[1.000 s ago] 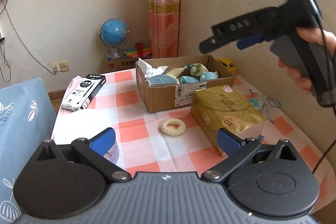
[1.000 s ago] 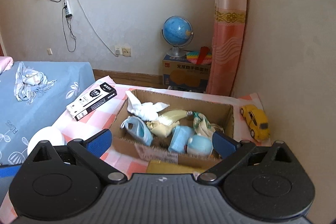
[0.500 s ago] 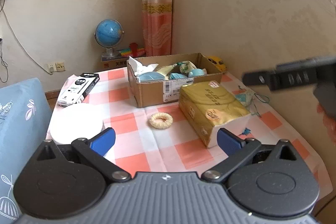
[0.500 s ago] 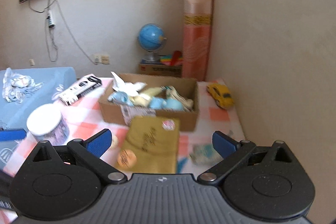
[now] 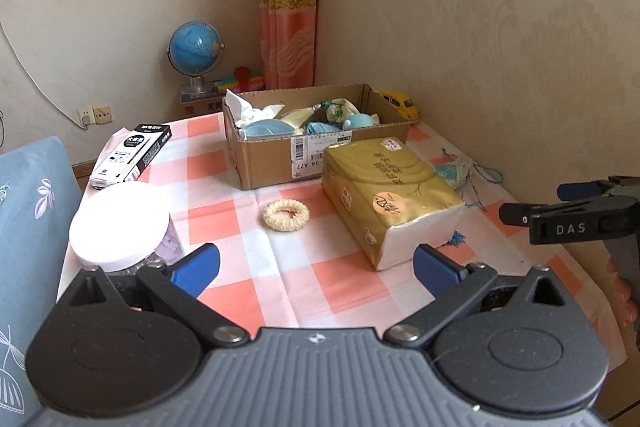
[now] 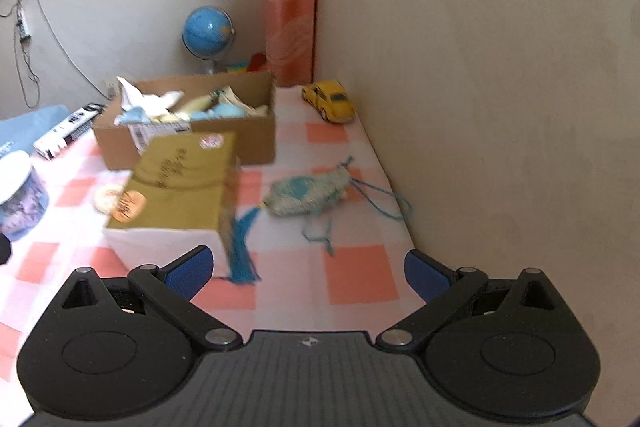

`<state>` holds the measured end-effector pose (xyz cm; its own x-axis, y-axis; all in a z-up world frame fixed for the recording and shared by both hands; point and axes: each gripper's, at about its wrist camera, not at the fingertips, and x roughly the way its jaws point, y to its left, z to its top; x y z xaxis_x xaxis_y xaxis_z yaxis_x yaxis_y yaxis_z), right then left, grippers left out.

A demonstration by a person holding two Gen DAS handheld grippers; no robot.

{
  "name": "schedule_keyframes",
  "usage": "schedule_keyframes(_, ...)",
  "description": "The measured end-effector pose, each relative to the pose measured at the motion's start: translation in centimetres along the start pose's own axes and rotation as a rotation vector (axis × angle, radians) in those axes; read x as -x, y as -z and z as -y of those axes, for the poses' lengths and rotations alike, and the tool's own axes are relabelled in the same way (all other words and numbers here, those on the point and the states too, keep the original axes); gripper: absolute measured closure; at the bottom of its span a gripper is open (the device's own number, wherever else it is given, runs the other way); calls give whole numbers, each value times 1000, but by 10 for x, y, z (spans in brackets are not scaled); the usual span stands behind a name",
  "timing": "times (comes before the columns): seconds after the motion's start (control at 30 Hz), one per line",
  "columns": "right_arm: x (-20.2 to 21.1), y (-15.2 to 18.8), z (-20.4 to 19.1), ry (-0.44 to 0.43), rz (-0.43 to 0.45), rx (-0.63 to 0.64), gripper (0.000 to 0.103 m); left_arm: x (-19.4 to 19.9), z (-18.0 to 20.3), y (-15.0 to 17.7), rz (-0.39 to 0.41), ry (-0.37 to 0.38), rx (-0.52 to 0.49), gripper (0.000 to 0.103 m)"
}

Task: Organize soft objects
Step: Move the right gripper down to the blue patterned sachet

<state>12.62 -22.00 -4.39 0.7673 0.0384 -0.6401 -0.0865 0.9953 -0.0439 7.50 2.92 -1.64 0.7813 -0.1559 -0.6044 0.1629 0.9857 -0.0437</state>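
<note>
A cardboard box [image 5: 280, 159] [image 6: 256, 143] at the back of the checked table holds several soft things in white, cream and light blue. In front of it lies a gold tissue pack [image 5: 384, 187] [image 6: 180, 179]. A cream scrunchie [image 5: 286, 214] rests left of the pack. A blue-and-cream knitted pouch [image 6: 308, 195] [image 5: 456, 173] with cords and a blue tassel [image 6: 242, 251] lies right of the pack, near the wall. My left gripper [image 5: 316, 263] is open above the table's near part, holding nothing. My right gripper [image 6: 306, 269] is open just in front of the pouch, and it also shows from the side [image 5: 568, 207].
A white-lidded jar [image 5: 120, 223] and a black-and-white carton [image 5: 132, 155] stand on the table's left side. A yellow toy car [image 6: 328, 101] sits in the back right corner. The wall [image 6: 500, 107] runs along the table's right edge. A globe [image 5: 194, 47] stands behind the table.
The right gripper has come down from above the box and back toward the near right side, and now faces the knitted pouch. The left gripper drew back a little.
</note>
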Motion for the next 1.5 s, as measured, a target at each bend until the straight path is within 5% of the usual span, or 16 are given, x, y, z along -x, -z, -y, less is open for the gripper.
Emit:
schedule_keyframes(0.3,-26,-8,13,-47,-7,-26,3,-20,0,-3,-42,-5,8,1)
schedule_keyframes(0.77,-81,-45,21,-116,6,2,50,-57,-5,-12,-103,-11,22,1)
schedule_keyframes(1.17,-131,-70,18,-99,-7,46,50,-80,-10,-13,-152,-14,31,1)
schedule_keyframes(1.5,-119,-42,19,-81,-69,67,50,-76,-11,-12,-146,-7,32,1)
